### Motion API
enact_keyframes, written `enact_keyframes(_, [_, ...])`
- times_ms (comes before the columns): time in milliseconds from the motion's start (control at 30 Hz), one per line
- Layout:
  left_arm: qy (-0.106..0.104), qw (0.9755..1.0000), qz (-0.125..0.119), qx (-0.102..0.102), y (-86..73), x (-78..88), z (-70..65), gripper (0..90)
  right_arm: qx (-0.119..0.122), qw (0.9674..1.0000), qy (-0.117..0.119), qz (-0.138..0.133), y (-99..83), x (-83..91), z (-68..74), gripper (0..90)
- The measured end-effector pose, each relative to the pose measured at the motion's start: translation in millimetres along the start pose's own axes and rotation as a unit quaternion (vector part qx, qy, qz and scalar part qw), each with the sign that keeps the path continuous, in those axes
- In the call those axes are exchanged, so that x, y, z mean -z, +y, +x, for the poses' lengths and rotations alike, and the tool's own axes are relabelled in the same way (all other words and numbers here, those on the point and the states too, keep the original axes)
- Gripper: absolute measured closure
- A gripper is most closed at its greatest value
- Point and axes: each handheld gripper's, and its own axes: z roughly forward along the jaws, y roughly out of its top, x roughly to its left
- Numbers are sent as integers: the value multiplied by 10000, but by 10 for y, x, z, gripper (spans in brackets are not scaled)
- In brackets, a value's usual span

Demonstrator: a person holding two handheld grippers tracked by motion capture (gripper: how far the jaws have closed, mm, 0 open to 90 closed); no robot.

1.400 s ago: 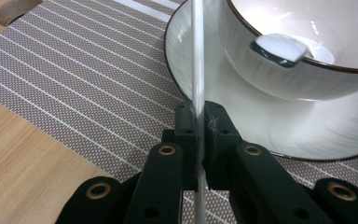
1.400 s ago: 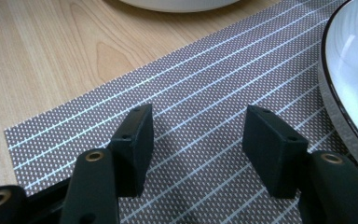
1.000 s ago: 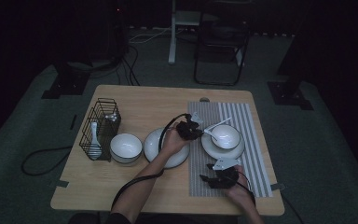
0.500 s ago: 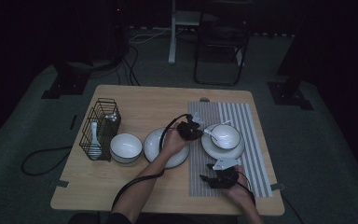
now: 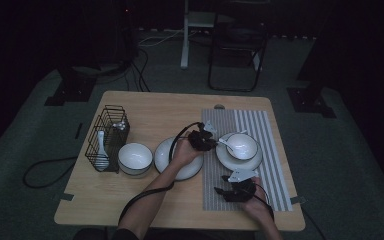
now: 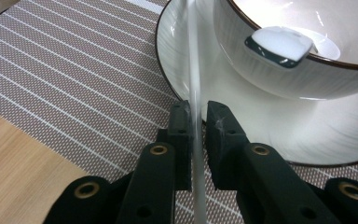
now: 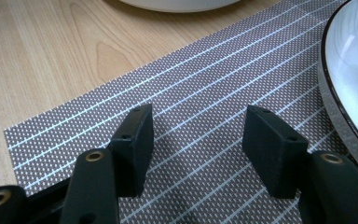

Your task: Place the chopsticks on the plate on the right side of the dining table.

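Far left on table: wire rack w/ a white spoon standing in it, then a white bowl, then an empty plate at centre. Left hand over that plate, forearm slanting up from bottom edge, left gripper aimed rightwards at spoon. Spoon's long axis running roughly left-right: handle toward gripper, scoop resting in second bowl, which sits on a plate on striped mat. Left gripper view adds close detail: thin white handle running straight up between the two black pads, scoop end lying on bowl rim; jaws just been easing apart, narrow gaps either side of handle, so loosened, not pinching. Further right and nearer the table's front edge, right hand low at mat's near side, right gripper pointing left. Right gripper view: right gripper spread wide, nothing between pads, mat weave beneath, plate rim at right edge.
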Motion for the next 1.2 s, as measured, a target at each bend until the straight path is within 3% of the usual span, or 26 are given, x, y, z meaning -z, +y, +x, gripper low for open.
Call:
enact_keyframes(233, [-92, 9997, -166, 135, -34, 150, 35, 748, -1, 10000, -1, 0, 0, 0, 0, 431])
enact_keyframes(533, [-84, 9998, -152, 123, -116, 286, 62, 740, -5, 10000, 2, -2, 0, -1, -1, 431])
enact_keyframes(1033, [18, 10000, 52, 46, -261, 281, 17, 748, 2, 10000, -4, 1, 0, 1, 3, 432])
enact_keyframes(1200, [109, 9998, 118, -117, -244, 256, -7, 796, 10, 10000, -9, -1, 0, 1, 4, 432])
